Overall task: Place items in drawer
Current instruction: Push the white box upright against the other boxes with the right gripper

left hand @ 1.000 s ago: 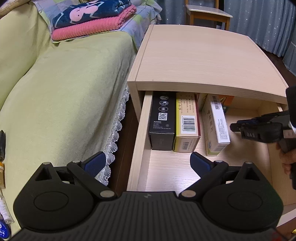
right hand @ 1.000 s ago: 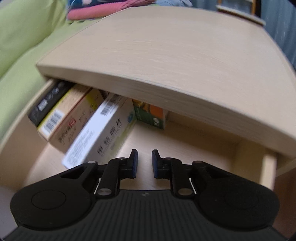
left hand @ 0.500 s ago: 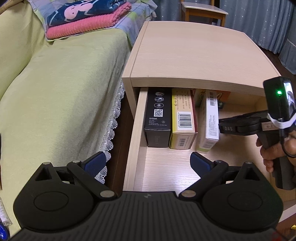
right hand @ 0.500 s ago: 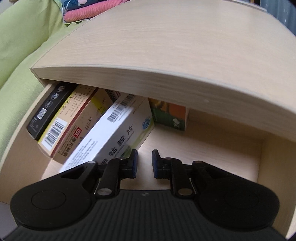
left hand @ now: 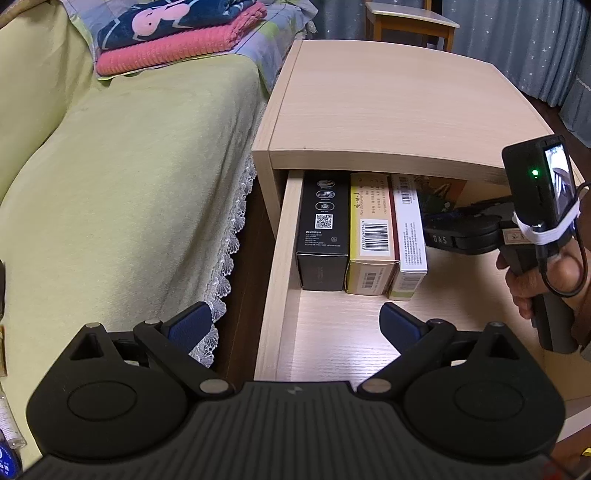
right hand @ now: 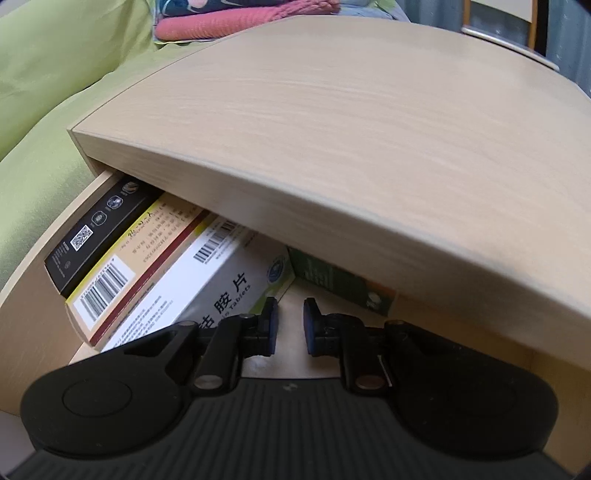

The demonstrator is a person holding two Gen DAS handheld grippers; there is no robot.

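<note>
The light wood nightstand's drawer (left hand: 284,258) stands open. Along its left side a black box (left hand: 323,225), a yellow box (left hand: 373,229) and a white tablet box (left hand: 410,225) stand side by side on edge. A green and orange box (left hand: 439,192) lies at the back, partly under the top. My right gripper (left hand: 430,230) reaches into the drawer and its tip is at the white box's right face. In the right wrist view that gripper (right hand: 290,321) is shut to a narrow gap and holds nothing, with the white box (right hand: 207,280) just to its left. My left gripper (left hand: 295,323) hovers open and empty over the drawer's front left corner.
A person's hand (left hand: 561,273) holds the right gripper's handle. The nightstand top (left hand: 388,110) is bare. A bed with a yellow-green cover (left hand: 129,203) lies to the left, with folded blankets (left hand: 177,40) on it. A wooden chair (left hand: 410,18) and curtains (left hand: 517,44) stand behind. The drawer's right half has free floor.
The white box leaned to the right before; it now stands upright against the yellow box, with the right gripper moved left alongside it. The left gripper has drawn back a little.
</note>
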